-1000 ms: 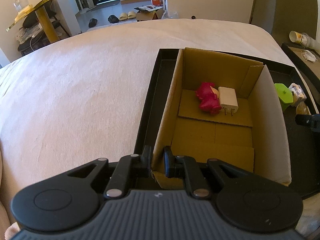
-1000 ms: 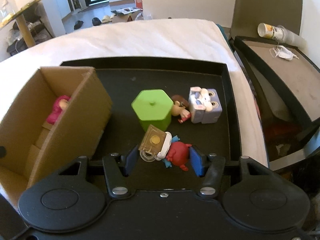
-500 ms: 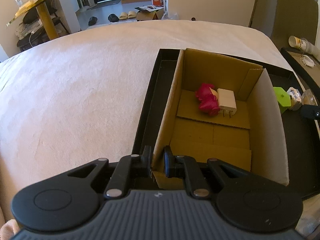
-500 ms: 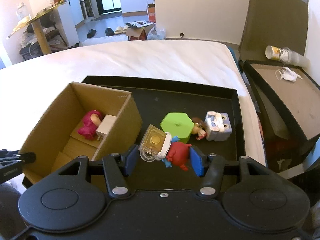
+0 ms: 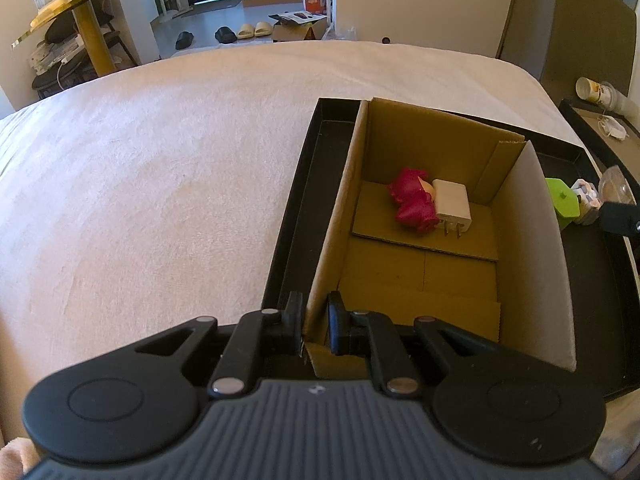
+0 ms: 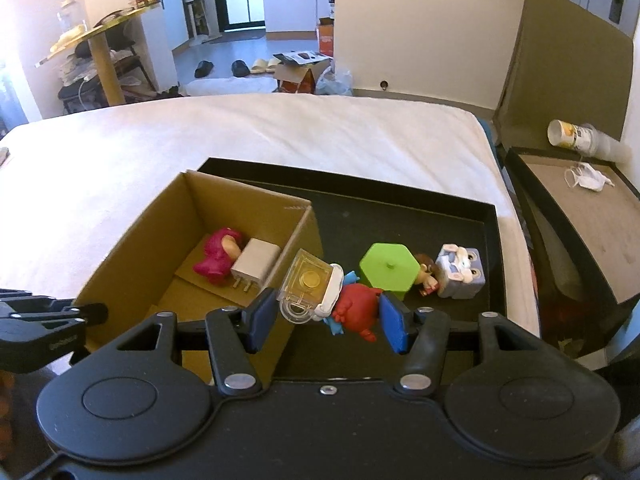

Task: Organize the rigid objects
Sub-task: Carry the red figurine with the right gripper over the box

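Over the black tray (image 6: 490,216) on the bed, the right claw (image 6: 327,315) is pinching a red figurine with a clear base (image 6: 332,296), lifting it clear of the cardboard box (image 6: 132,240). At the box's near corner, the left claw (image 5: 315,322) is pinching the wall, probably steadying it so the toy can join the pink figure (image 6: 218,258) and charger (image 6: 254,264) inside.

Left claw (image 5: 314,322) is pinching tight, its fingers (image 5: 293,316) nearly together and clamping a thin cardboard wall between them. Right claw (image 6: 327,316) is gripping too, blue pads (image 6: 262,318) pressing inward on a toy figure held between them.
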The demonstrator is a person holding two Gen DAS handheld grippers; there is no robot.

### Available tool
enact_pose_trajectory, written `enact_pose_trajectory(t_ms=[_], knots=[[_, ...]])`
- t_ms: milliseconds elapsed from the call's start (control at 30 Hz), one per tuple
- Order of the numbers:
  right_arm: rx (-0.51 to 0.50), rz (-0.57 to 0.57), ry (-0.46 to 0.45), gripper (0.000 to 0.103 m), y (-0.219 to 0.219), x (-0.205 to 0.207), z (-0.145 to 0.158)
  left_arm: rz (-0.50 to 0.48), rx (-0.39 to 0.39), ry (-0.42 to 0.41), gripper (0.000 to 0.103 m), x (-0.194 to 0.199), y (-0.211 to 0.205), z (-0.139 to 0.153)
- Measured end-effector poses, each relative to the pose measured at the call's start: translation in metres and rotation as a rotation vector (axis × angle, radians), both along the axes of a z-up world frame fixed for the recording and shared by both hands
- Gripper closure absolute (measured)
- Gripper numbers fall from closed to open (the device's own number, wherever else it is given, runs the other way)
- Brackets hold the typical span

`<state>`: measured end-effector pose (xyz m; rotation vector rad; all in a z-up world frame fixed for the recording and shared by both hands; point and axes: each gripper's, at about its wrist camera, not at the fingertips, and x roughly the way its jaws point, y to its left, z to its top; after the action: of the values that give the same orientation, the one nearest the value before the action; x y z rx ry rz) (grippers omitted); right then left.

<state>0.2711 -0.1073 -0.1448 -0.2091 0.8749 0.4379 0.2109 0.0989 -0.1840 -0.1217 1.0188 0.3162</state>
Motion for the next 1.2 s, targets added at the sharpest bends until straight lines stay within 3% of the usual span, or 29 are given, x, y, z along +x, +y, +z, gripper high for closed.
enact_pose_trajectory(t_ms=[667,933,1200], knots=[[0.031,0.133,-0.034,0.048,0.042,-0.018,0.02,-0.002,-0.006,-0.007,0.091,0.001,0.0,0.002],[0.032,0.207,0.009,0.048,0.063,-0.022,0.009,0.001,-0.026,-0.018,0.091,-0.002,0.004,0.002],[0.019,0.21,0.079,0.048,0.076,-0.019,-0.01,0.003,-0.048,-0.031,0.091,-0.005,0.006,0.002]])
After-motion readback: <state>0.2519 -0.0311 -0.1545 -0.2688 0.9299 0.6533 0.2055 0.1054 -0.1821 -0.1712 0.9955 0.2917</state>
